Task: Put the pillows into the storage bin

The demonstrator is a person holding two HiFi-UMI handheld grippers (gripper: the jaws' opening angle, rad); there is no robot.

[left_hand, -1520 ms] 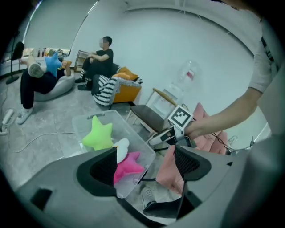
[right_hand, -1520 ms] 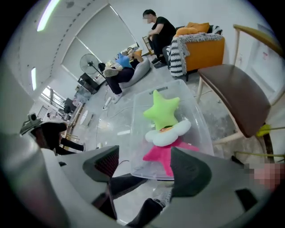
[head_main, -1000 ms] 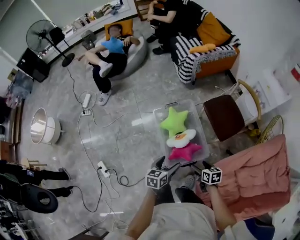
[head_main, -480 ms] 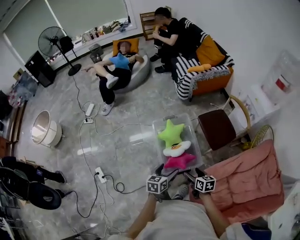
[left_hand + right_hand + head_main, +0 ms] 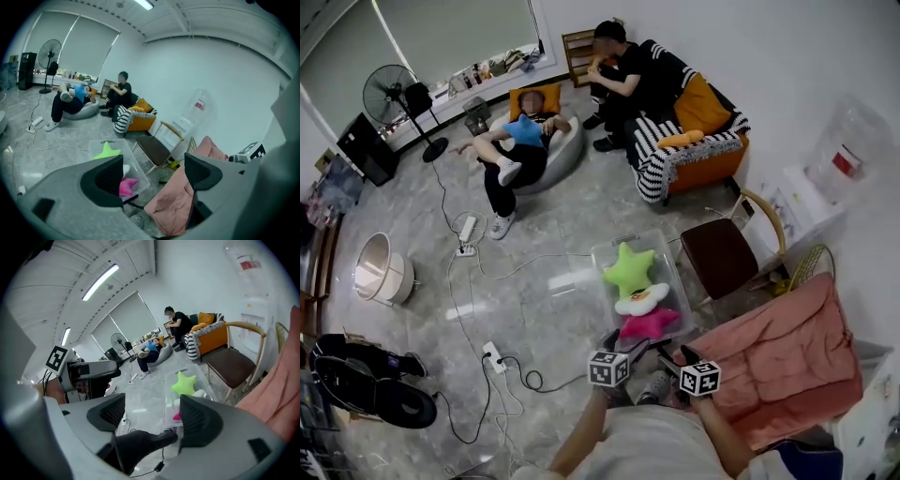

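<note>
A clear storage bin (image 5: 668, 269) stands on the floor just ahead of me. In it lie a green star pillow (image 5: 628, 267), a white and orange pillow (image 5: 641, 300) and a pink star pillow (image 5: 649, 323). My left gripper (image 5: 622, 343) hovers at the bin's near end, open and empty. My right gripper (image 5: 672, 357) hangs beside it to the right, also open with nothing in it. The left gripper view shows the bin (image 5: 101, 144) past the open left gripper (image 5: 154, 173). In the right gripper view the green star pillow (image 5: 184, 383) lies beyond the open right gripper (image 5: 152, 413).
A brown chair (image 5: 727, 258) and a pink blanket (image 5: 778, 356) flank the bin on the right. Cables and a power strip (image 5: 492, 356) trail on the floor at left. A seated person holds a blue star pillow (image 5: 525, 131). An orange sofa (image 5: 708, 155) holds an orange cushion (image 5: 701, 103).
Both grippers have lifted a little at the bin's near end and sit closer together. The head view has swung, so the bin and room lie further left. The pillows have not moved.
</note>
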